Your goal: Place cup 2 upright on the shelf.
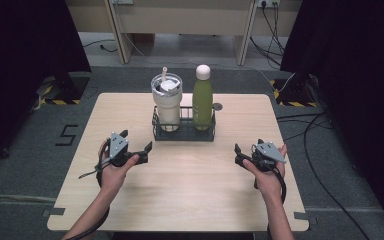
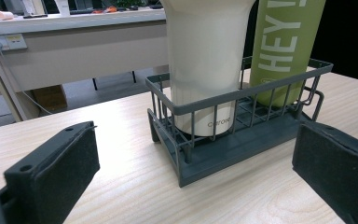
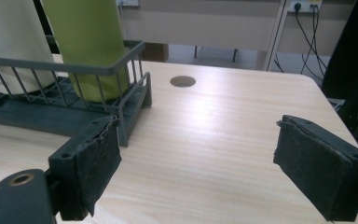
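Observation:
A dark wire basket (image 1: pixel 182 135) stands at the middle back of the wooden table (image 1: pixel 180 195). In it stand a white tumbler (image 1: pixel 166 102) with a lid and a straw, and to its right a green bottle (image 1: pixel 202 100) with a pale cap. My left gripper (image 1: pixel 137 140) rests low at the front left of the basket, open, with bare table between its pads. My right gripper (image 1: pixel 248 146) is at the front right, also open and holding nothing. The left gripper view looks at the tumbler (image 2: pixel 205 60), the bottle (image 2: pixel 284 46) and the basket (image 2: pixel 242 93). The right gripper view shows the basket's right end (image 3: pixel 74 67) and the bottle (image 3: pixel 88 42).
A small round dark grommet (image 1: pixel 217 106) sits in the tabletop just right of the basket (image 3: pixel 182 81). Beyond the table is a pale desk (image 1: pixel 180 20). Cables (image 1: pixel 310 130) run over the floor on the right. Black curtains hang on both sides.

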The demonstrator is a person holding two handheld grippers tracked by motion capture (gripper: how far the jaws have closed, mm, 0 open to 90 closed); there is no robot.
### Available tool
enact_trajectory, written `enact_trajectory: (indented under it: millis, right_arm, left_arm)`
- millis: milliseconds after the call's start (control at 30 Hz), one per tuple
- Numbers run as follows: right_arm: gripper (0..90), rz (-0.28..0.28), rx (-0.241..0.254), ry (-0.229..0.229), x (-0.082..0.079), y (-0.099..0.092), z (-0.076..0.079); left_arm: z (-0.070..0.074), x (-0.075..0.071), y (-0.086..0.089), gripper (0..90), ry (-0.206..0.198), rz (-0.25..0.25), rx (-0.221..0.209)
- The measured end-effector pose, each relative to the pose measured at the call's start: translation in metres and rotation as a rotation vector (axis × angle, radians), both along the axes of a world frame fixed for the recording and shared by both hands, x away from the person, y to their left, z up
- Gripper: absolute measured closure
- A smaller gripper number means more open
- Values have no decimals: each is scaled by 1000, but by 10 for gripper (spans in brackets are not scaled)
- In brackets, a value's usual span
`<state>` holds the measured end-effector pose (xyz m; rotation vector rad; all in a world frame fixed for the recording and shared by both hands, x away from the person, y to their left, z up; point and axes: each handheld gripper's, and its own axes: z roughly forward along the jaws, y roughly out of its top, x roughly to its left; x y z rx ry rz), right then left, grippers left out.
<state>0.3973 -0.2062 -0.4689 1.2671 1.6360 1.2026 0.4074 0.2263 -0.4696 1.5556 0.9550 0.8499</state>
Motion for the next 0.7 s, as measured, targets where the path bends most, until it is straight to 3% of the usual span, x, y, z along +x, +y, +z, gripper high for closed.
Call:
enact_trajectory:
  millis: [500, 700]
  right_arm:
    - [145, -5, 3, 19, -4, -2, -11]
    - [136, 3, 73, 36, -4, -3, -9]
  left_arm:
    - [0, 0, 1, 0, 1, -1, -4]
    - [1, 1, 0, 0, 1, -3, -4]
